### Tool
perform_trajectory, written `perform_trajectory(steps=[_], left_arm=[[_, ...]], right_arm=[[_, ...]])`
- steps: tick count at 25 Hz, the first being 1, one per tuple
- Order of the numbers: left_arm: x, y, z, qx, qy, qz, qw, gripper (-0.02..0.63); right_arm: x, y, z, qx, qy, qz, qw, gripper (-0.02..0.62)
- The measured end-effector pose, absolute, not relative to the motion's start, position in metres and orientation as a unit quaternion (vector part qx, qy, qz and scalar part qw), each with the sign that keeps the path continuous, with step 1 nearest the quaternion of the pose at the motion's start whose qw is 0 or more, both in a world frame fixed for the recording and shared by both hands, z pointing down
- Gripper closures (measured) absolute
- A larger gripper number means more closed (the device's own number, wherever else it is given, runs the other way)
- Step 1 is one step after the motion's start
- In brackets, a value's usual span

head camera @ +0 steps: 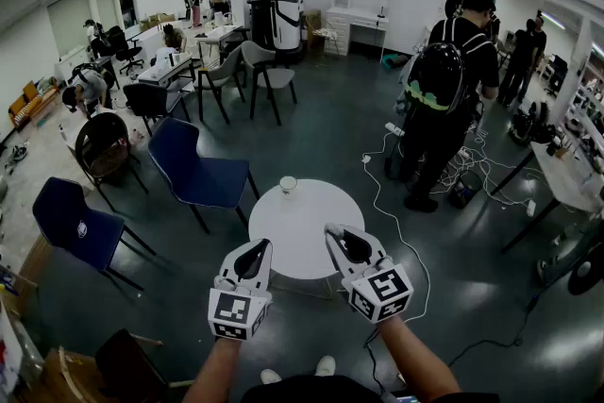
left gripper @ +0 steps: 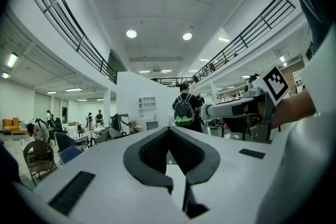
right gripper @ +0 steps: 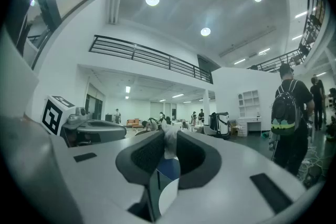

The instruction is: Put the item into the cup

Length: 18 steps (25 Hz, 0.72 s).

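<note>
- I see cup (head camera: 288, 185) on white counter (head camera: 304, 239), contents unclear.
- Right hand-held gripper (right gripper: 169, 134) clamped on white item (right gripper: 171, 143).
- Left hand-held gripper (left gripper: 169, 129) closed, empty.

Cup (head camera: 288, 185) on round white table (head camera: 300, 231)

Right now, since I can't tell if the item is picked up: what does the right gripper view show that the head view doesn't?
Only the right gripper view: a white item pinched between the right claw's pads. Only the head view: the cup at the far edge of the round white table. Both: the left claw alongside, and a person with a backpack.
</note>
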<state>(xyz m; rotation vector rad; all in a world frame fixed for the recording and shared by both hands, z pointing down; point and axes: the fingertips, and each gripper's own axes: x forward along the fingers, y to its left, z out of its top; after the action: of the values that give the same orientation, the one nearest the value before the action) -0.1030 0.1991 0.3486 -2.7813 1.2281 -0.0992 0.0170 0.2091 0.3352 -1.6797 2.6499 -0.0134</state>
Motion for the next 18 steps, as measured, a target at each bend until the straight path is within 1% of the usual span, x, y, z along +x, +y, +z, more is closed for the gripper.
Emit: perform_trajectory(steps=[7, 18], left_arm=[[-0.090, 0.194, 0.351, -0.912, 0.407, -0.034, 0.043, 0.592], [-0.056, 0.188, 0.355, -0.906, 0.420, -0.033, 0.040, 0.592]], right_arm=[[0.029, 0.204, 0.331, -0.532, 0.847, -0.006, 0.020, 0.520], [0.059, 0.196, 0.332, -0.514, 0.858, 0.001, 0.017, 0.520]])
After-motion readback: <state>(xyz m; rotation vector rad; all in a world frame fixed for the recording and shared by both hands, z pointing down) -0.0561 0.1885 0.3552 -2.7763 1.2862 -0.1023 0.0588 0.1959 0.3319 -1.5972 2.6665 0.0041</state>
